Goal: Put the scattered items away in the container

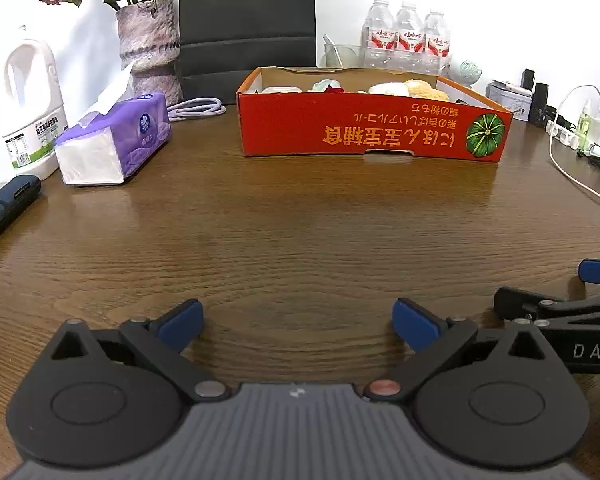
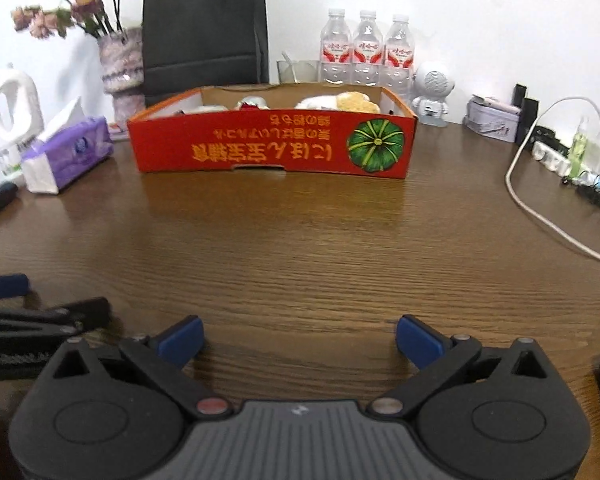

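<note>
A red cardboard box (image 1: 364, 128) with a green pumpkin print stands at the far middle of the wooden table; it also shows in the right wrist view (image 2: 272, 148). Inside it lie a yellow-white plush item (image 1: 412, 89) (image 2: 340, 102), a red-and-white item (image 1: 328, 87) (image 2: 252, 103) and a pale flat item (image 1: 280, 89). My left gripper (image 1: 298, 320) is open and empty, low over the near table. My right gripper (image 2: 300, 340) is open and empty beside it, and shows at the right edge of the left wrist view (image 1: 572, 308).
A purple tissue pack (image 1: 116, 144), white jug (image 1: 32, 108), flower vase (image 1: 148, 40), black bag (image 1: 246, 20) and water bottles (image 1: 408, 36) line the back. A white cable (image 2: 548, 216), power strip and small clutter lie at right. A dark device (image 1: 4, 208) lies at left.
</note>
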